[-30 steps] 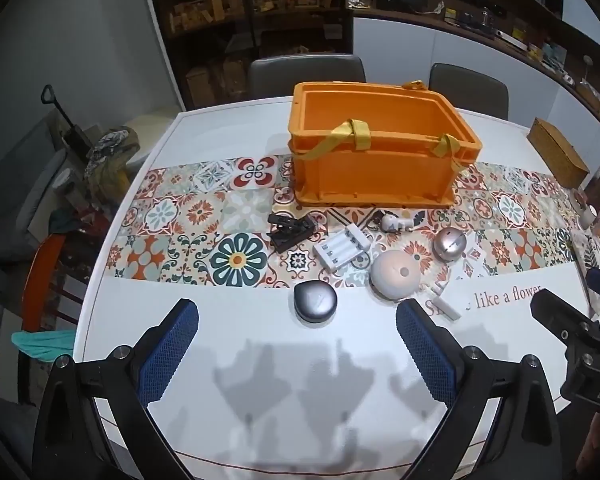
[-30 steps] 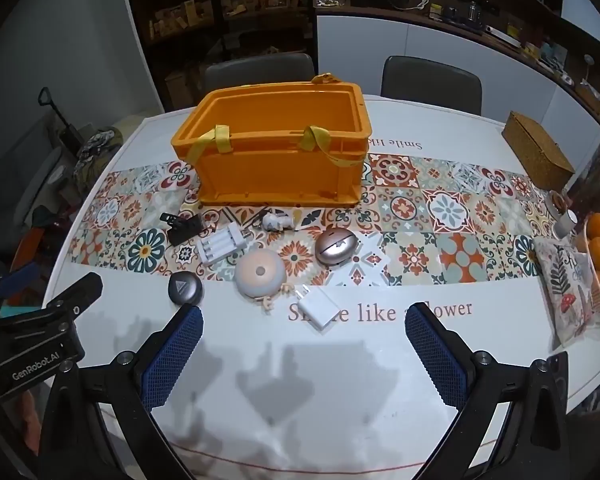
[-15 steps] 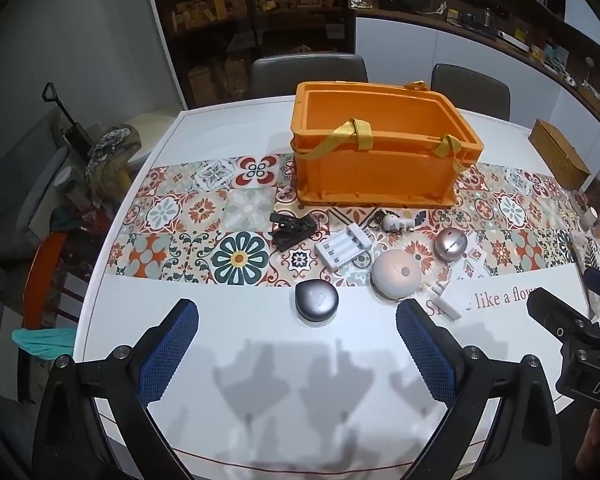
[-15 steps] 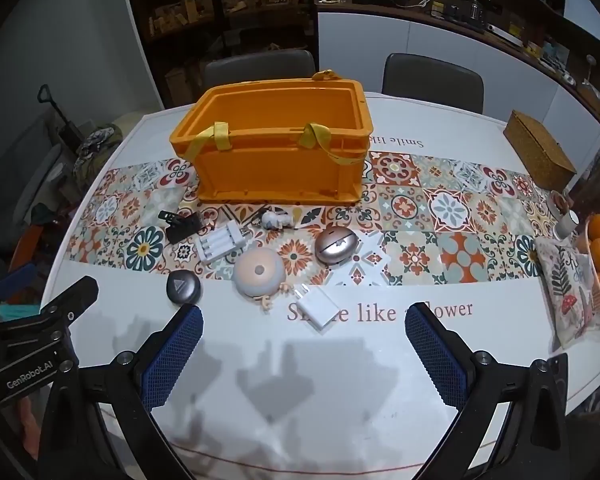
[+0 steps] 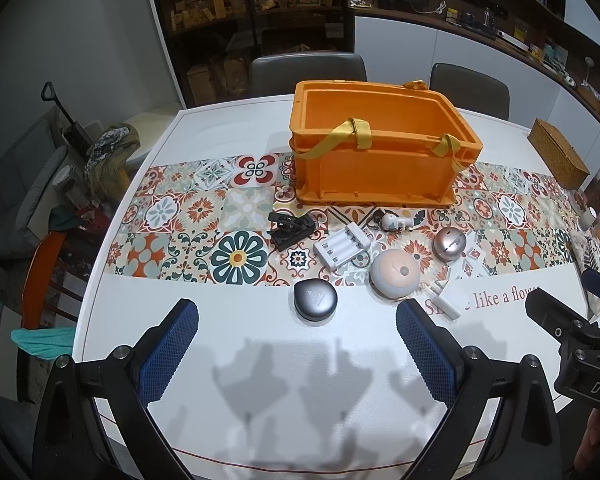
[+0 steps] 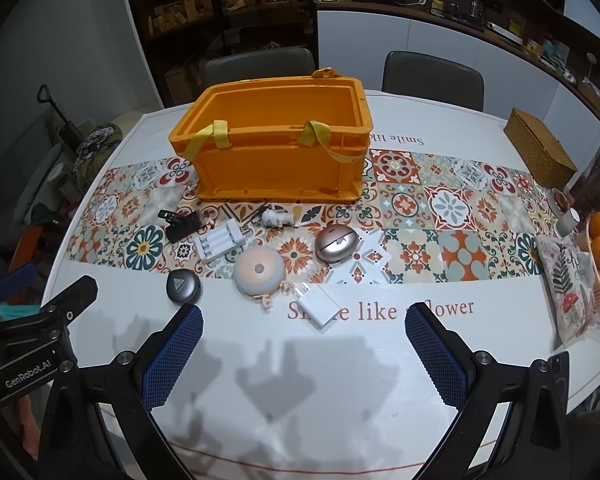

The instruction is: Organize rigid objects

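Both claws, left claw point(image 5: 296, 344) and right claw point(image 6: 304, 346), hang spread and empty above the bare near tabletop point(image 6: 340, 400), small rigid objects from dark grey case point(image 5: 315, 299) to white charger point(image 6: 319, 305) strewn ahead, orange crate point(image 6: 276, 140) beyond apparently empty, likely their destination

Orange crate point(image 6: 276, 148) upright, open-topped, yellow straps over rim. Before it, apart: black clip point(image 6: 180, 224), white battery charger point(image 6: 220, 243), small figurine point(image 6: 275, 218), metallic ball point(image 6: 336, 243), peach dome point(image 6: 260, 271), grey case point(image 6: 183, 285), white plug adapter point(image 6: 320, 305).
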